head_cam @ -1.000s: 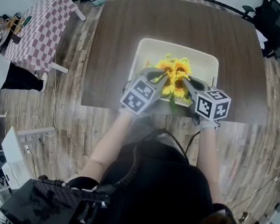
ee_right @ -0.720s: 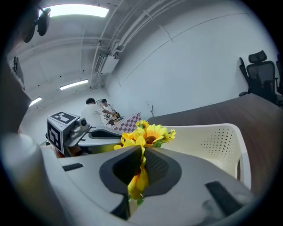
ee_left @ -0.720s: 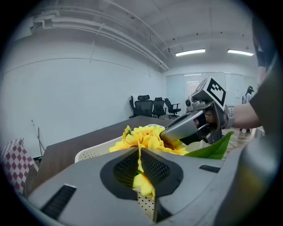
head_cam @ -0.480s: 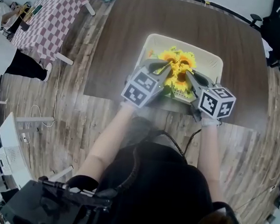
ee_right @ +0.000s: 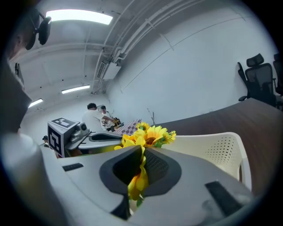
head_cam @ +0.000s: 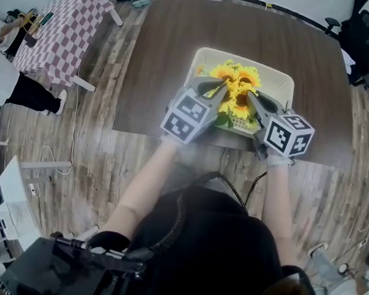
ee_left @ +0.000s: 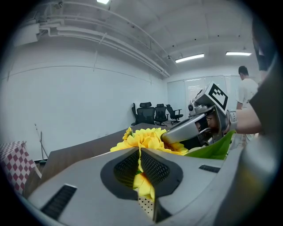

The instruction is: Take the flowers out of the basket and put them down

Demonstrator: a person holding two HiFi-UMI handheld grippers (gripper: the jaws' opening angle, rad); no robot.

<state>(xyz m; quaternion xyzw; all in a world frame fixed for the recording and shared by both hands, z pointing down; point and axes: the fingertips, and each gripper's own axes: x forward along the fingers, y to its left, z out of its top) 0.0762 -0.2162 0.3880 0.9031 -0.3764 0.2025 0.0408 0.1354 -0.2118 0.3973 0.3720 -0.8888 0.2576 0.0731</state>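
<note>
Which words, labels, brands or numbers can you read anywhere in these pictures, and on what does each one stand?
None: no word, brand or number is readable in any view.
The only signs are black-and-white square markers on the left claw's cube and the right claw's cube. They are patterns, not letters.

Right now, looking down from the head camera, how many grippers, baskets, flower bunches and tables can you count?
Grippers: 2, the left gripper and the right gripper, both pinching petals
White basket: 1
Sunflower bunch: 1
Tables: 2, the brown table and the checkered table
Total: 6
</note>
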